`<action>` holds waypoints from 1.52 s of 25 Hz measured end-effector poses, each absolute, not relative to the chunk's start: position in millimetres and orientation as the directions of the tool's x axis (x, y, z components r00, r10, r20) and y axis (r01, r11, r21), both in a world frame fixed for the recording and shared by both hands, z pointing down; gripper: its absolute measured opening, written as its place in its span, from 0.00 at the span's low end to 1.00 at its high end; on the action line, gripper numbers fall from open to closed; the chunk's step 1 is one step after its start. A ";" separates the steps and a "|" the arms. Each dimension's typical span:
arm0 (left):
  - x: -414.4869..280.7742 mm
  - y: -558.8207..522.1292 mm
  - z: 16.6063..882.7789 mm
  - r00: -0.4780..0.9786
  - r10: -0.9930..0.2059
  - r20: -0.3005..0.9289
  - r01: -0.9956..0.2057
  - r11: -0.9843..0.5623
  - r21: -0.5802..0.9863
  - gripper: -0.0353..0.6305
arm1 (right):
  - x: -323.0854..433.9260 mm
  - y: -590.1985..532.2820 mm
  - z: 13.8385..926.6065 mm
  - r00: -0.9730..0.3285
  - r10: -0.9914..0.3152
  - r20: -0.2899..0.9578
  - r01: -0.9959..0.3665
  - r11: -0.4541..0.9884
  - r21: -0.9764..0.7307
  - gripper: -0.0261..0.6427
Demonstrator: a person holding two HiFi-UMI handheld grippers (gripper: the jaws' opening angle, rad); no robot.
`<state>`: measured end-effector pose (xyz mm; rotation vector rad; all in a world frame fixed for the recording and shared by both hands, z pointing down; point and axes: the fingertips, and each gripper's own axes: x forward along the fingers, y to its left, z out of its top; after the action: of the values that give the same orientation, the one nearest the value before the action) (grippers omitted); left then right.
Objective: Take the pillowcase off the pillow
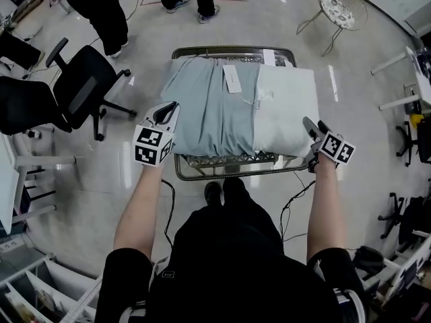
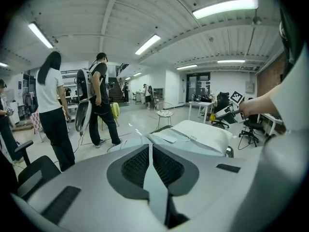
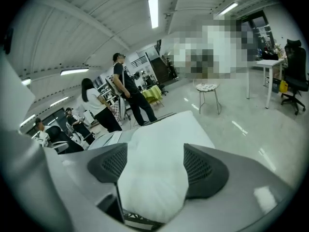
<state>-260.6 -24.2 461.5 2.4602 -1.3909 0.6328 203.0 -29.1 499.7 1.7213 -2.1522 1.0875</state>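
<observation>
A pillow lies on a wire cart (image 1: 202, 175). Its left part is inside a blue-grey pillowcase (image 1: 209, 106) and its right part is bare white pillow (image 1: 286, 106). My left gripper (image 1: 171, 109) is at the case's left edge, shut, with a thin strip of pillowcase (image 2: 140, 140) pinched between the jaws (image 2: 150, 149). At the pillow's right edge, my right gripper (image 1: 314, 128) stands open. In the right gripper view the white pillow (image 3: 159, 149) fills the space between its jaws (image 3: 152, 166). A white label (image 1: 232, 78) lies on the case.
A black office chair (image 1: 81, 89) stands left of the cart. People stand beyond it (image 1: 101, 5). A round wire side table (image 1: 340, 9) is at the far right. Desks and more chairs line both sides, and a cable (image 1: 296, 200) runs across the floor by my feet.
</observation>
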 end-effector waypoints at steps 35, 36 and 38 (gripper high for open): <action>-215.2 -237.9 607.9 0.387 -0.411 0.825 -0.741 -0.672 0.012 0.19 | 55.1 -236.3 651.7 -0.534 0.032 0.845 -0.433 0.848 -0.305 0.69; -212.2 -236.2 609.6 0.388 -0.394 0.833 -0.726 -0.688 0.012 0.16 | 54.0 -234.0 654.1 -0.522 0.051 0.851 -0.418 0.854 -0.308 0.69; -207.6 -233.3 613.1 0.389 -0.350 0.852 -0.696 -0.717 0.023 0.14 | 52.5 -229.9 659.2 -0.499 0.098 0.861 -0.390 0.862 -0.324 0.69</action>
<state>-207.6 -233.3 613.1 2.2754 -0.9055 1.2586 52.5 -229.9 659.2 0.2137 -2.0127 0.6012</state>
